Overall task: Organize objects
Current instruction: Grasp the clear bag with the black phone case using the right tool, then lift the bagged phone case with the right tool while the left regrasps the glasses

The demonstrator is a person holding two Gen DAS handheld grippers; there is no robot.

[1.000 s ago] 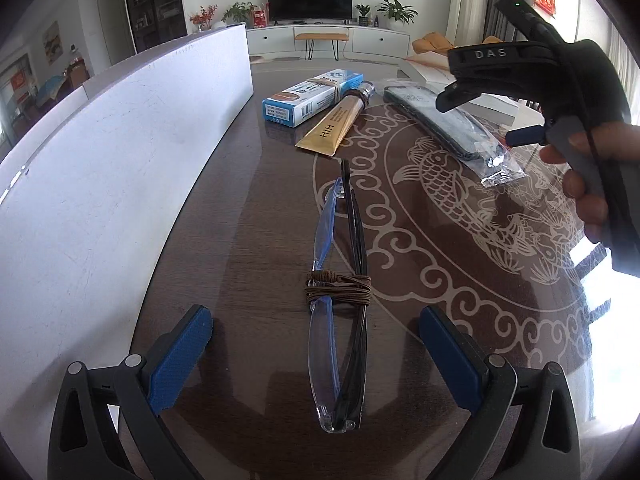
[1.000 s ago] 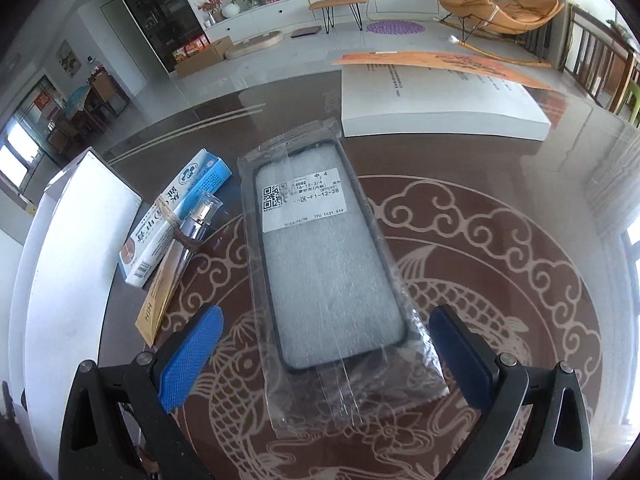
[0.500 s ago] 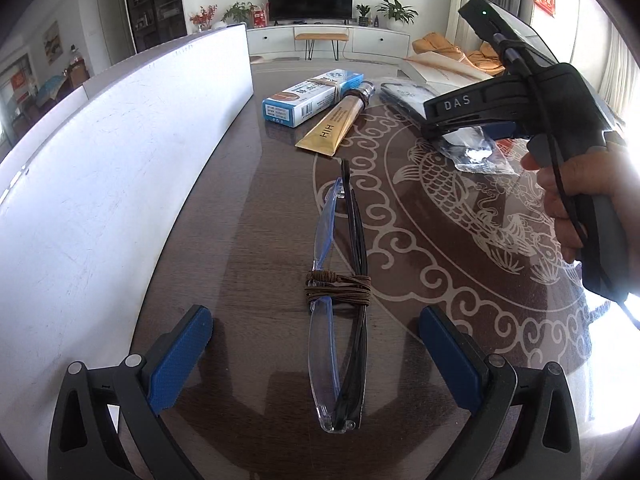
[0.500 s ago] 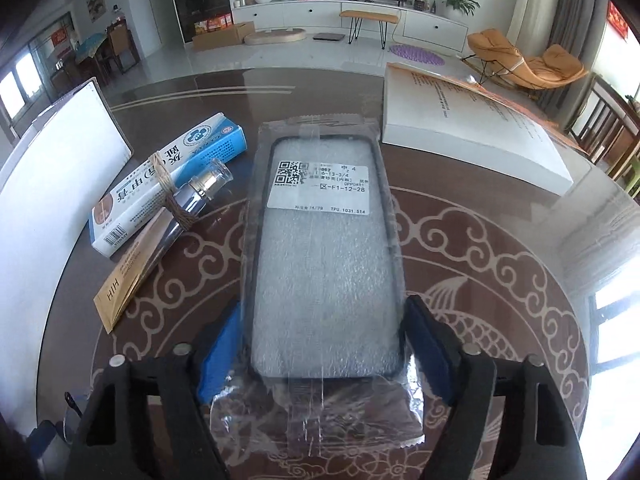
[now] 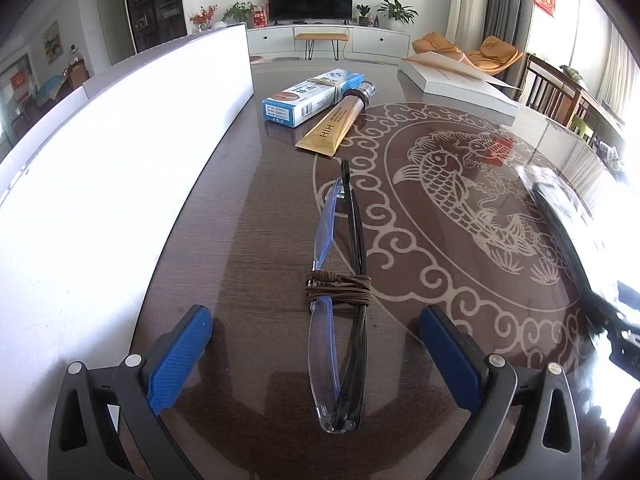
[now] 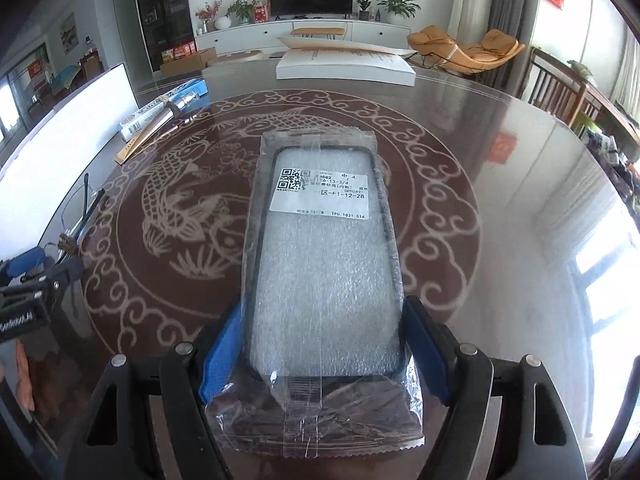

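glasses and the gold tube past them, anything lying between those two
Nothing: in the left wrist view only bare table lies between the glasses and the gold tube.

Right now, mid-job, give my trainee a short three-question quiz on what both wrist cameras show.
1. True or false: the right tongs grip the bagged phone case.
2. What lies between the open left tongs?
A) a book
B) folded glasses bound with brown cord
C) a remote
3. Fill in: the gold tube is tied to a blue and white ____.

Key: 1 true; 2 B; 3 box.
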